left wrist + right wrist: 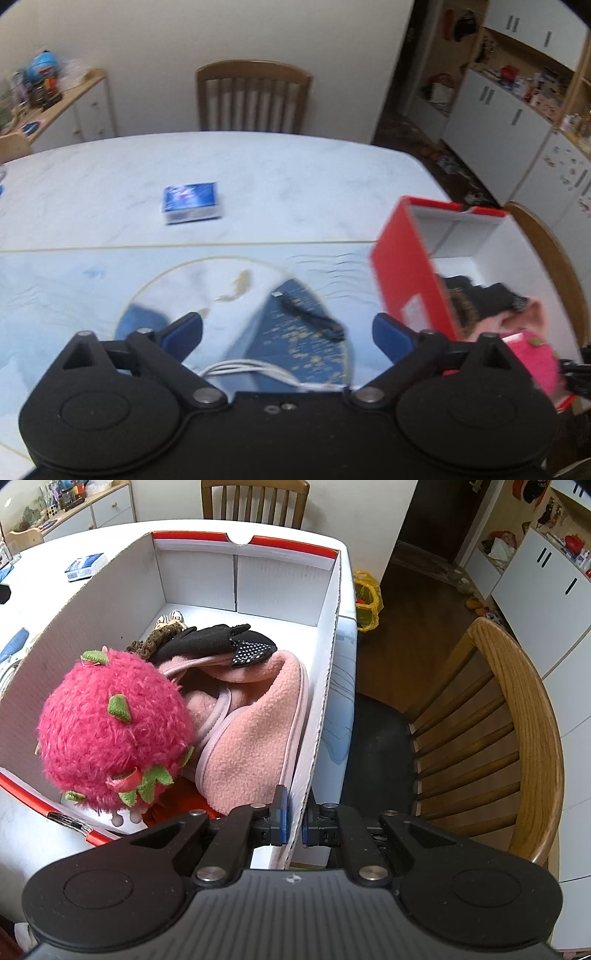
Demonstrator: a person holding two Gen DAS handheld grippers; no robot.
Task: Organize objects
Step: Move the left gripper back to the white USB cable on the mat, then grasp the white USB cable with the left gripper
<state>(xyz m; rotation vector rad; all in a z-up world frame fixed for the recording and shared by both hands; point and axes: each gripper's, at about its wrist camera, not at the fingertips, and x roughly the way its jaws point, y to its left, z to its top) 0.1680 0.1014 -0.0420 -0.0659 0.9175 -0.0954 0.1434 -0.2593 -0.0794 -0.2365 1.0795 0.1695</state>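
Gripping box (pixel 317 709) side wall: right tool (pixel 293 821) clenched on it, plush (pixel 110 731) and fleece (pixel 255 731) inside. Left tool (pixel 288 332) released, empty. Blue pack (pixel 192 202) ahead on table (pixel 295 177), nearer left; cable (pixel 314 319) between.

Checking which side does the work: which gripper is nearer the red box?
Right. The right gripper is shut on the red box wall; the left gripper hangs open beside it, over the table.
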